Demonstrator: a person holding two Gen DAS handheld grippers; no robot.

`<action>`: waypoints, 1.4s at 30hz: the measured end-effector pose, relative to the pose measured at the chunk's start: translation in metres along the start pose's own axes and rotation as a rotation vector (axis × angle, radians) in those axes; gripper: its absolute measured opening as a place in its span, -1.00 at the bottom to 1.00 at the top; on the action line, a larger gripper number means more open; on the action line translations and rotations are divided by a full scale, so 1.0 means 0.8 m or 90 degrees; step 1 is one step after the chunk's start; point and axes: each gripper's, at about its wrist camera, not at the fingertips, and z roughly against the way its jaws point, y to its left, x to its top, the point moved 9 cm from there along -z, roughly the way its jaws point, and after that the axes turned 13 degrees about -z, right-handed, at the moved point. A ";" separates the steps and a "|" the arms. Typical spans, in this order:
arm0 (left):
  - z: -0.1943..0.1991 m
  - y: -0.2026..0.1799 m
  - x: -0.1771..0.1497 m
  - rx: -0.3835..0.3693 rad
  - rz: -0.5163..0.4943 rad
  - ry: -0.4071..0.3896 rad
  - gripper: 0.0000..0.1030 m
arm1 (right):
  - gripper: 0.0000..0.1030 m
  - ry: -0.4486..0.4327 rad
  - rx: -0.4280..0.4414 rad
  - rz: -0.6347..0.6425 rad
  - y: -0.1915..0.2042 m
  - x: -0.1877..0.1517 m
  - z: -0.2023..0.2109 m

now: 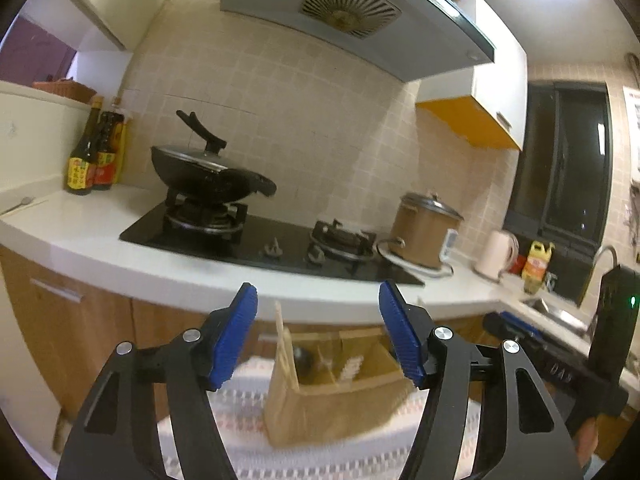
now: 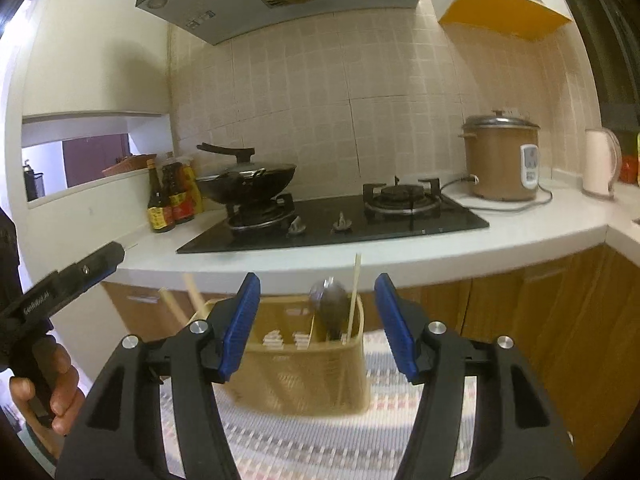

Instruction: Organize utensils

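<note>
Both sets of tongs are spread wide and hold nothing: the left tongs point(image 1: 318, 332) and the right tongs point(image 2: 316, 326) each frame the tan caddy point(image 2: 304, 376), which stands on a patterned cloth point(image 2: 320, 440) over the low surface in front of the kitchen counter point(image 2: 520, 232).

The caddy already carries utensils. A dark spoon point(image 2: 330, 306) stands upright in its right compartment with a chopstick point(image 2: 354, 296) just beside it; more chopsticks point(image 2: 192, 300) lean out over the caddy's left end, partly hidden behind a finger of the right tongs. Pale bits lower inside the caddy are too blurred to name.

The task looks far along or between picks; no loose utensil shows near the caddy. A thin pale stick and what may be a spoon lie on the counter far left of the caddy, by the sauce bottles point(image 1: 94, 152), but they are too small to be sure of.

To do this step well, I would keep the tongs spread and clear of the upright handles, since a brush could tip the light caddy. Any next grasp should take a utensil by its shaft, then lower it straight into the matching compartment.

From the left view the caddy lies between the tips and beyond them; from the right view likewise, not touching either.
</note>
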 end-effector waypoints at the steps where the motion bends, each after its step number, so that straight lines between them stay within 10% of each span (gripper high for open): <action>1: 0.009 -0.005 -0.006 0.000 -0.007 0.007 0.28 | 0.16 0.001 -0.003 -0.003 -0.001 -0.005 0.009; 14: 0.072 -0.040 -0.110 0.117 -0.045 0.046 0.79 | 0.68 -0.063 -0.098 0.039 -0.011 -0.081 0.085; 26: 0.071 -0.022 -0.151 0.300 -0.091 0.008 0.79 | 0.75 -0.123 -0.170 0.046 -0.049 -0.114 0.075; 42: 0.049 -0.039 -0.168 0.243 -0.126 0.070 0.84 | 0.85 -0.099 -0.173 0.070 -0.054 -0.125 0.064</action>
